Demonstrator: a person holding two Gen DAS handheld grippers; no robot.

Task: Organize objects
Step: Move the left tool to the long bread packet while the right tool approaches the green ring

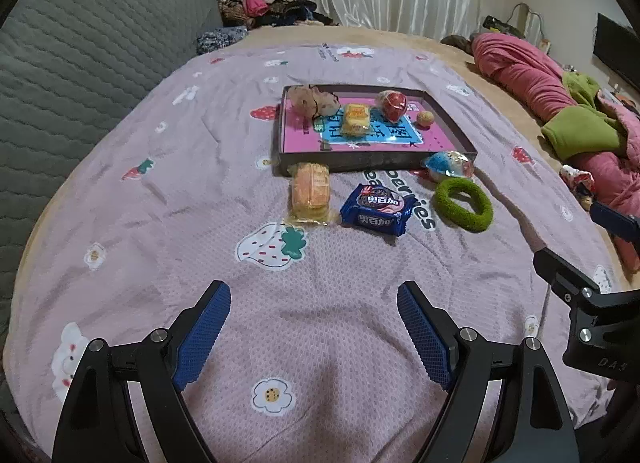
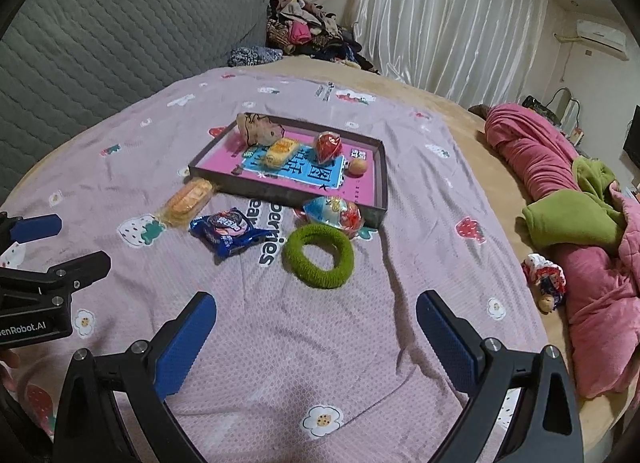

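A dark shallow tray [image 1: 372, 161] [image 2: 280, 193] with a pink lining lies on the bedspread. In it are a brown scrunchie [image 1: 314, 99], a yellow cake pack [image 1: 355, 119], a red wrapped egg [image 1: 394, 104] and a small ball [image 1: 425, 117]. In front of the tray lie an orange biscuit pack [image 1: 310, 193] [image 2: 188, 199], a blue cookie pack [image 1: 376, 210] [image 2: 228, 231], a green hair ring [image 1: 464, 205] [image 2: 319, 250] and a blue-red wrapped egg [image 1: 450, 164] [image 2: 336, 213]. My left gripper [image 1: 314, 303] is open and empty, short of the packs. My right gripper [image 2: 316, 313] is open and empty, near the green ring.
A pink-lilac strawberry-print spread [image 1: 320, 263] covers the bed. A grey quilted headboard [image 1: 80, 63] rises at left. A pink and green bundled quilt [image 2: 580, 223] and a small doll [image 2: 546, 279] lie at right. Clothes pile [image 2: 304, 31] and white curtains stand behind.
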